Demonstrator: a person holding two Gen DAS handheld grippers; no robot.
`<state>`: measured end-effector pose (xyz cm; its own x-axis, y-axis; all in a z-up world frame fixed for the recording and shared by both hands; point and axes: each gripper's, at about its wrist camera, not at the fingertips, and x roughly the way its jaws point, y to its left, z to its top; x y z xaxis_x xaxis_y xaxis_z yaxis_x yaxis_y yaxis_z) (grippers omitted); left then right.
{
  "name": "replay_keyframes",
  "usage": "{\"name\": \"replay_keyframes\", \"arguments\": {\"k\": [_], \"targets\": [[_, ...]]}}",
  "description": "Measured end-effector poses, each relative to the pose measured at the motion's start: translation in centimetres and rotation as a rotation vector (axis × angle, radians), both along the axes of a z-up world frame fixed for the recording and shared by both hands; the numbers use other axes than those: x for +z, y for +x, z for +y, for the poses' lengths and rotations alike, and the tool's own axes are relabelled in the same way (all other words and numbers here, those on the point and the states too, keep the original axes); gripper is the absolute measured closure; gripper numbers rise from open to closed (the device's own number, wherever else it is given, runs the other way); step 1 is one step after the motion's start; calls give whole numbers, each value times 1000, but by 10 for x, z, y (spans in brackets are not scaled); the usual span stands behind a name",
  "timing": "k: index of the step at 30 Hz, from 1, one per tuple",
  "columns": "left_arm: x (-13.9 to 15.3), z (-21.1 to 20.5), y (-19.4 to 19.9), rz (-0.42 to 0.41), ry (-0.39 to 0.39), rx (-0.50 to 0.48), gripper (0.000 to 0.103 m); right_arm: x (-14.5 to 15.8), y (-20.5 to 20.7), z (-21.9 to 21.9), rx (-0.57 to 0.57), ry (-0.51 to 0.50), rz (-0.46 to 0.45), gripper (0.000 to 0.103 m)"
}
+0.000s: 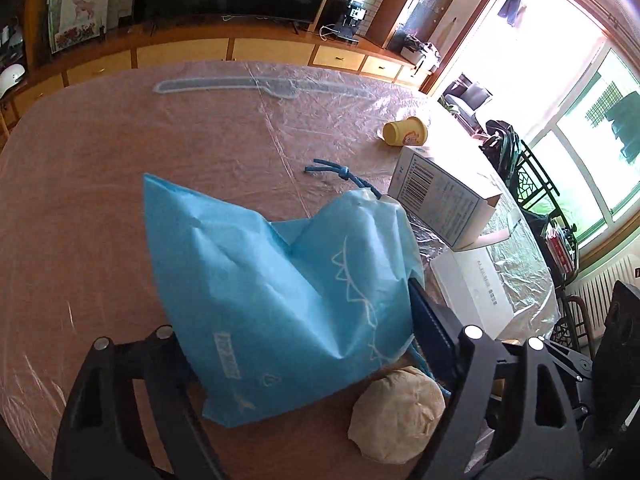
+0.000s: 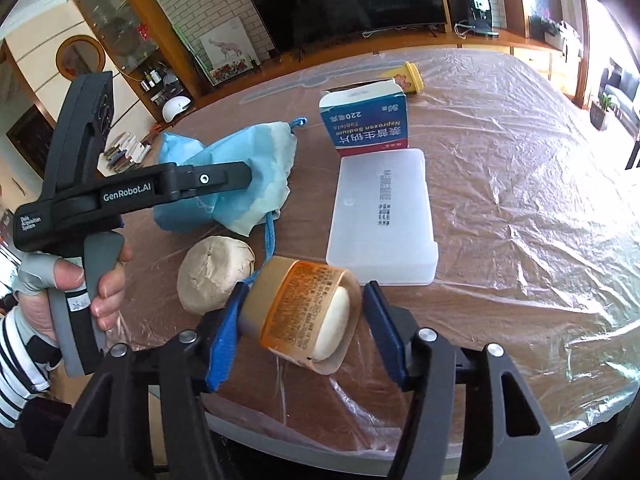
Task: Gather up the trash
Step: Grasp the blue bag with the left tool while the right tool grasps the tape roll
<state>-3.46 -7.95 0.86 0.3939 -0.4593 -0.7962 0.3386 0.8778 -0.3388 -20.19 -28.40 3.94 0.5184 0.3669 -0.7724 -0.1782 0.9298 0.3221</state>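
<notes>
Blue-white medicine box (image 2: 366, 120) reads "Naproxen Sodium Tablets".

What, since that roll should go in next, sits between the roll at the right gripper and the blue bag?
A beige paper wad lies between the roll and the blue bag, with the bag's blue drawstring trailing beside it. Both lie low; lifting over probably clears them.

Both wrist cameras are looking steeply down along their fingers, close over the table (image 1: 100, 152). The left is facing the window side, the right the television wall. Both are sharing the blue bag (image 1: 272, 288) (image 2: 228, 168), paper ball (image 1: 398, 414) (image 2: 214, 274) and boxes.
</notes>
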Motion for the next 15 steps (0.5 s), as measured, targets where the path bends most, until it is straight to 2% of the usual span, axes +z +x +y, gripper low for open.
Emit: {"name": "replay_keyframes", "arguments": {"k": [2,5,7,8,9,11,15], "targets": [[-1,-2,1,-2,1,4,18,1,1,7,5,-47,-11,38],[-1,-2,1,-8,5,5,18,2,-2,13,-15,-99,-12,38],[0,-2,0,-13,11,3,18,2,-5,13,-24,-93,-8,38],[0,-2,-1,-16,15,2,18,1,-6,12,-26,-74,-7,40],[0,-2,0,-17,15,2,18,1,-7,10,-29,-64,-5,48],[0,-2,0,-17,14,3,18,0,-9,6,-29,-52,-2,58],[1,-3,0,-24,12,5,20,0,-9,1,-32,-21,-3,62]]}}
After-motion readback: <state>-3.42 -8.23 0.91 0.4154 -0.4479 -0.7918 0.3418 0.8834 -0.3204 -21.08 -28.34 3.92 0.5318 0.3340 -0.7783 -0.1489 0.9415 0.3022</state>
